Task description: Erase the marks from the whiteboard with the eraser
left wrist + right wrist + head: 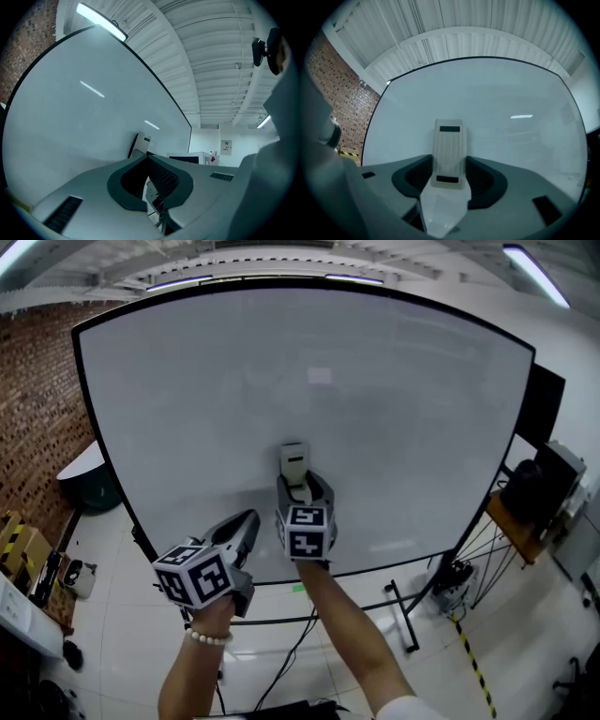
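The pale grey eraser (294,463) (450,154) stands upright with its far end against the lower middle of the whiteboard (328,381) (501,122). The right gripper (302,487) (449,180) holds it, its dark jaws closed on the eraser's near half from both sides. The board's surface shows only pale reflections of ceiling lights.

Just to the left and nearer, the left gripper (246,524) (147,157) points at the board's lower edge. Its jaws are pressed together with nothing between them. Each gripper carries a cube with square markers. A bead bracelet (208,638) circles the left wrist.

A brick wall (37,409) stands at the far left, and pale floor tiles (525,643) lie below the whiteboard's black stand (403,610).
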A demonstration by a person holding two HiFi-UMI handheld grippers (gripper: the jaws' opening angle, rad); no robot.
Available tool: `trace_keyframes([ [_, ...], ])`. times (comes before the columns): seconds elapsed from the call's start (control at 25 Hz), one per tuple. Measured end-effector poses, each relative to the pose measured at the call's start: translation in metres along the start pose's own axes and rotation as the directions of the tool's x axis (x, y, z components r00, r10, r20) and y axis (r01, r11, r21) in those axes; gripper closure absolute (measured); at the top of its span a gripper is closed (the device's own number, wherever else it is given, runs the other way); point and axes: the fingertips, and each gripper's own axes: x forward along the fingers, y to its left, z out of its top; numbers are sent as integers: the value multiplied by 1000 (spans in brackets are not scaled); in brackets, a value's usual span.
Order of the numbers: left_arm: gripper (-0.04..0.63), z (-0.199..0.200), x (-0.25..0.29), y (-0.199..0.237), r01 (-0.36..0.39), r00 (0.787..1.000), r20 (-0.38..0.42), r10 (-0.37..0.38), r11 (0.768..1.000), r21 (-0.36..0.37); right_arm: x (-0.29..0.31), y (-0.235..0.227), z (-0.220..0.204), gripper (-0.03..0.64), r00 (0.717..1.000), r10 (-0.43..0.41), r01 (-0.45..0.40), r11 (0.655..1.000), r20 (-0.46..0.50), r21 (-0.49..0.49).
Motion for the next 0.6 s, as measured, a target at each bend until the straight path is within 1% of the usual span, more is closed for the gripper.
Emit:
trace_keyframes([
  [0.16, 603, -15, 17, -13, -19, 1000, 4, 19, 1000, -5, -8, -31, -7, 367, 1000, 1, -1, 1000, -7, 3],
  [0.32, 603, -26, 28, -21, -18, 1000, -6, 18, 1000, -24, -12, -57, -14, 367, 1000, -10, 10, 1000, -27, 17],
  [0.6, 603, -35, 41, -26, 48, 998, -49, -50, 998, -43, -16, -100, -19, 367, 995, -78, 79, 997, -57, 18],
])
